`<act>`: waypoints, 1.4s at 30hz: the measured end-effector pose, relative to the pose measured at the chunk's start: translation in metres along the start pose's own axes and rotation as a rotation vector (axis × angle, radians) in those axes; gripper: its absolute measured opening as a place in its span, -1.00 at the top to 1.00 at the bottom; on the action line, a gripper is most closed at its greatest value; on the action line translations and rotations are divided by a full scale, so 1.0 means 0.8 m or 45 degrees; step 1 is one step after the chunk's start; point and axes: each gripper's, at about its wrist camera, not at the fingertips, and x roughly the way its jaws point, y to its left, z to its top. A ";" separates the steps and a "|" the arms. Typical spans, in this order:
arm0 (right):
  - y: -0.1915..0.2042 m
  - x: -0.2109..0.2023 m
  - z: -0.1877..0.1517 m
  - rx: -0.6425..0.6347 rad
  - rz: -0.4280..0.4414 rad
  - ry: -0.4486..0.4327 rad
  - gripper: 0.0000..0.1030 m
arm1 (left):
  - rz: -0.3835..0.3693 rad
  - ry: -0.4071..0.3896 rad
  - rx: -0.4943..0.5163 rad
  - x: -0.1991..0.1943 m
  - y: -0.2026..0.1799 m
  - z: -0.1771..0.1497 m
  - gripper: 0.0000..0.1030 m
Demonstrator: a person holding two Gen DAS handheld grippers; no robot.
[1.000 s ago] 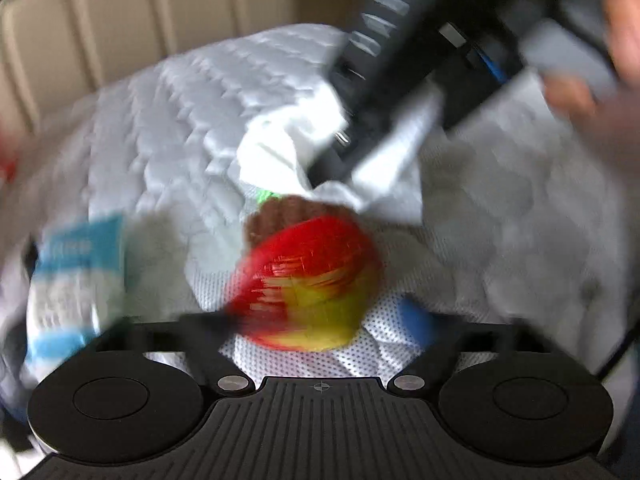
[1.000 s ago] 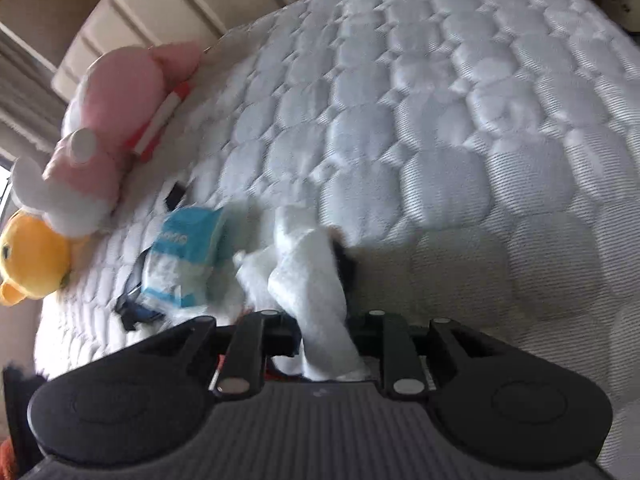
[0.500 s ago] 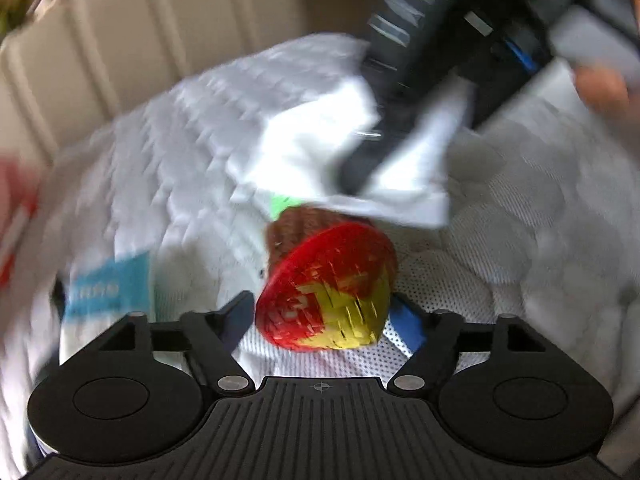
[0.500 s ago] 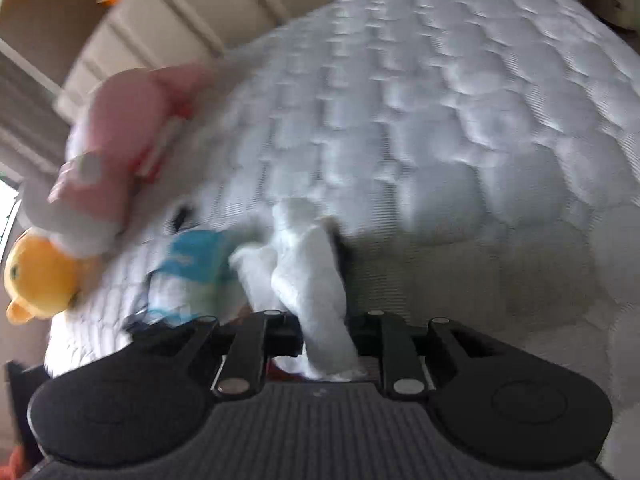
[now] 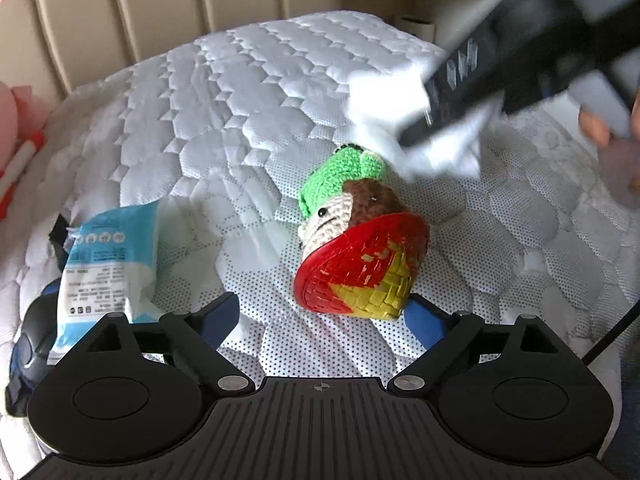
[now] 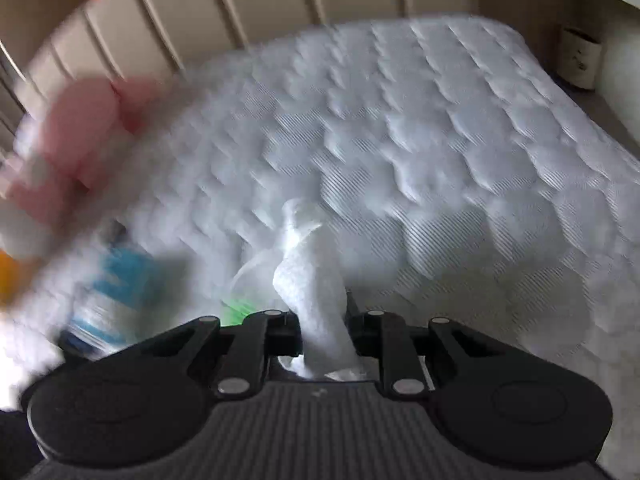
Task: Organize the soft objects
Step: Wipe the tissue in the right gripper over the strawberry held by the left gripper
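A crochet doll (image 5: 356, 240) with a green hat, brown hair and a red-and-yellow base lies on the white quilted mattress (image 5: 240, 112). My left gripper (image 5: 322, 318) stands around the doll's base and its jaws are opening. The blue fingertips (image 5: 222, 314) sit apart, and the left one is clear of the doll. My right gripper (image 6: 320, 320) is shut on a crumpled white cloth (image 6: 316, 280). In the left wrist view the right gripper (image 5: 440, 112) hangs above and behind the doll with the white cloth (image 5: 384, 96) in it.
A blue-and-white tissue pack (image 5: 108, 264) lies left of the doll, over a dark blue-black object (image 5: 28, 344). A pink plush (image 6: 80, 132) and an orange plush (image 6: 8, 276) rest at the mattress's left edge. A padded beige headboard (image 5: 160, 0) runs behind.
My left jaws have spread wide and let go of the crochet doll, which now lies on the mattress. The right gripper has lifted up and to the right with the white cloth.
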 end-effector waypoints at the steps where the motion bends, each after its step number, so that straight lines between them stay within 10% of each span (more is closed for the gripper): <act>1: 0.005 -0.003 0.001 0.001 0.091 -0.005 0.60 | -0.001 0.000 0.002 -0.001 -0.002 0.000 -0.81; 5: 0.022 0.012 -0.005 -0.017 0.302 0.115 0.60 | -0.028 0.012 -0.025 0.003 0.004 -0.001 -0.82; 10: 0.011 0.029 -0.014 -0.005 0.087 0.199 0.60 | -0.190 0.068 -0.222 0.014 0.027 -0.004 -0.82; 20: -0.012 0.024 -0.014 0.076 -0.001 0.193 0.60 | -0.424 0.069 -0.522 0.038 0.018 0.021 -0.94; 24: -0.013 0.009 -0.010 0.052 -0.004 0.126 0.60 | -0.255 0.044 -0.336 0.052 -0.013 0.029 -0.55; 30: -0.018 0.001 -0.004 0.133 0.165 0.096 0.60 | -0.013 -0.029 0.150 0.027 -0.018 0.028 -0.57; 34: 0.002 0.018 -0.015 0.132 0.373 0.225 0.60 | 0.007 -0.012 0.146 0.029 -0.010 0.016 -0.60; 42: -0.011 0.041 -0.022 0.150 0.109 0.301 0.58 | -0.028 -0.016 0.139 0.034 -0.012 0.007 -0.63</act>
